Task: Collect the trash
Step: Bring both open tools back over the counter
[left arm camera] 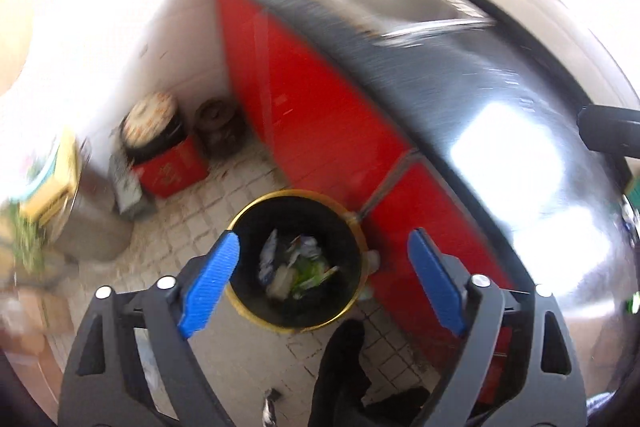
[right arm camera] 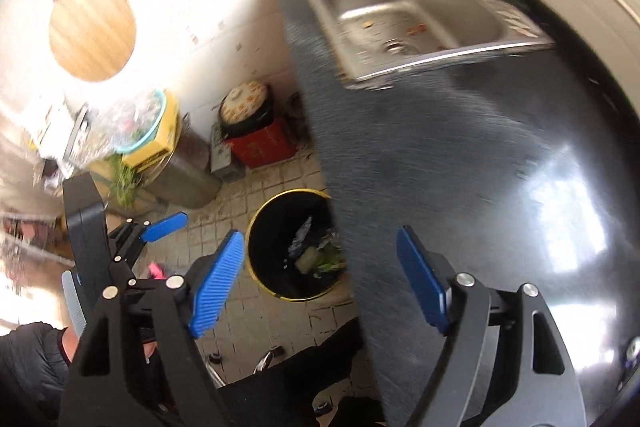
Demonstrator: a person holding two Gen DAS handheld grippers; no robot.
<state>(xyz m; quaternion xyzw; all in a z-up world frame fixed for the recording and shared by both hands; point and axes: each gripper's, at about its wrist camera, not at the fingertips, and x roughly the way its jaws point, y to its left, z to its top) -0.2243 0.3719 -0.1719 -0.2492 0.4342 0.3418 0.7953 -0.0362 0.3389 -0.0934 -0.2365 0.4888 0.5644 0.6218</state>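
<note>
A black trash bin with a yellow rim (left arm camera: 240,219) stands on the tiled floor beside the red cabinet. It holds crumpled wrappers and green scraps (left arm camera: 296,267). My left gripper (left arm camera: 320,279) is open and empty, hovering above the bin. In the right wrist view the bin (right arm camera: 256,227) is half hidden by the counter edge. My right gripper (right arm camera: 320,279) is open and empty, over the counter's edge. The left gripper (right arm camera: 160,227) shows at the left there.
A dark countertop (right arm camera: 460,167) holds a steel sink (right arm camera: 404,15) with crumbs inside. Red cabinet doors (left arm camera: 320,115) run below it. A red box with a pot (right arm camera: 260,143), a metal drum (right arm camera: 184,171) and cluttered items stand by the wall.
</note>
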